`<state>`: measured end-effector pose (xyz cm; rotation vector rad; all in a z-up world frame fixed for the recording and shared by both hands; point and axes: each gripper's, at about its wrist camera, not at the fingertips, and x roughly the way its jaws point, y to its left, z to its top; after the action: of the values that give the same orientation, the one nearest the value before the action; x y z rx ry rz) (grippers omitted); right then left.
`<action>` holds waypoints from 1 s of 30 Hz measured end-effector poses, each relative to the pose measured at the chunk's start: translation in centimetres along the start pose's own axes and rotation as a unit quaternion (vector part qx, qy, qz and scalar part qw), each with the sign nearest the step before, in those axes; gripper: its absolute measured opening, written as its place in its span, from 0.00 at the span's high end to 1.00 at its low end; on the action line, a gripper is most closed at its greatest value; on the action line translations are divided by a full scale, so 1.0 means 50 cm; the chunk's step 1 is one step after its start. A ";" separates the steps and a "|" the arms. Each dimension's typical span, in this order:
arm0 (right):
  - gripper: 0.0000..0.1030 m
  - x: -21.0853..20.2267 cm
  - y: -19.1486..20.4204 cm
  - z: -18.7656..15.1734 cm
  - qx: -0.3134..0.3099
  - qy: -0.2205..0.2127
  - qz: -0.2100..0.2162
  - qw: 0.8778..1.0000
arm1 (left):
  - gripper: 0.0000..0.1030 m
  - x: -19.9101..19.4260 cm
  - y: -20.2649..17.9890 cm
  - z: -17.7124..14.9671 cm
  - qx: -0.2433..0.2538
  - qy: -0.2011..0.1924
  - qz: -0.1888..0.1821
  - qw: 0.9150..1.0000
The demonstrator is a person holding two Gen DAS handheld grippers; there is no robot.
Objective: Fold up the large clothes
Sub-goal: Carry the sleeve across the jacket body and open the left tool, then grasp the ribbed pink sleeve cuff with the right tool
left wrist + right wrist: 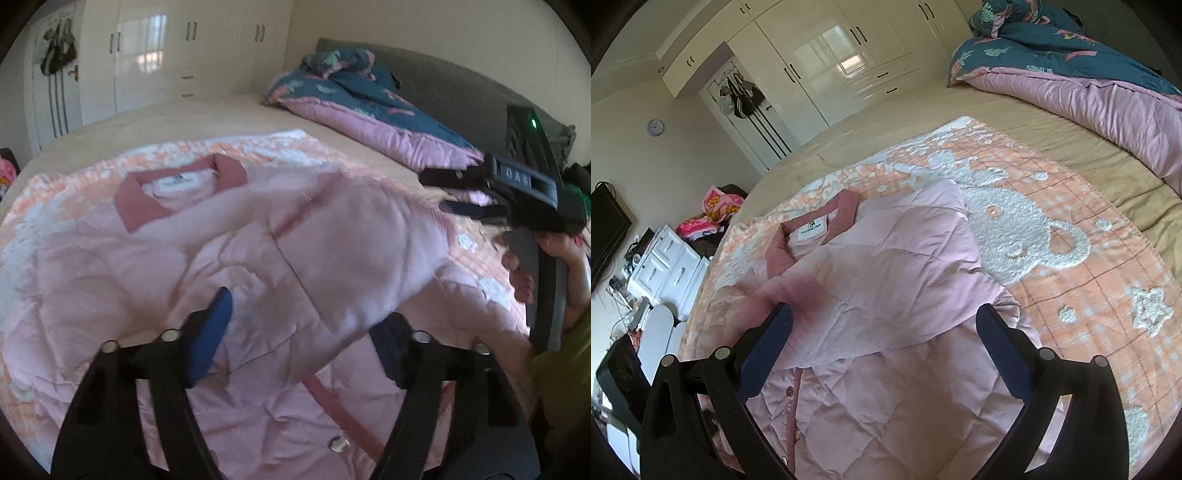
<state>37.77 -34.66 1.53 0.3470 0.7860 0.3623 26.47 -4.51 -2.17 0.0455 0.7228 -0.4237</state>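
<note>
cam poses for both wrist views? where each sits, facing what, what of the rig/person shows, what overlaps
Left wrist: on the left gripper, angled down over the pink jacket toward the headboard; its own fingers stand open around a blurred sleeve; right gripper and a hand at frame right.
Right wrist: on the right gripper, angled down over the jacket toward the wardrobe; fingers open, clamping nothing.
Shared: jacket, peach blanket, teal-pink duvet, wardrobe.

"DAS" on the right gripper (461,192) body, jacket neck label (811,230) – print too small to read
</note>
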 end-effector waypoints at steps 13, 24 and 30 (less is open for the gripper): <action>0.04 0.006 0.007 -0.008 0.001 0.018 0.013 1.000 | 0.09 -0.049 -0.051 0.016 0.025 0.024 -0.046 0.998; 0.04 0.075 0.092 -0.081 -0.030 0.110 0.063 0.992 | 0.09 -0.129 0.164 0.064 -0.092 -0.015 0.070 0.993; 0.04 0.132 0.125 -0.144 -0.050 0.159 0.048 0.985 | 0.09 -0.177 0.258 0.061 -0.117 -0.032 0.181 0.976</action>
<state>35.61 -25.05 -4.58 0.2346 1.0610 0.5553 27.52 9.93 4.52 -0.0587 0.6800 0.0101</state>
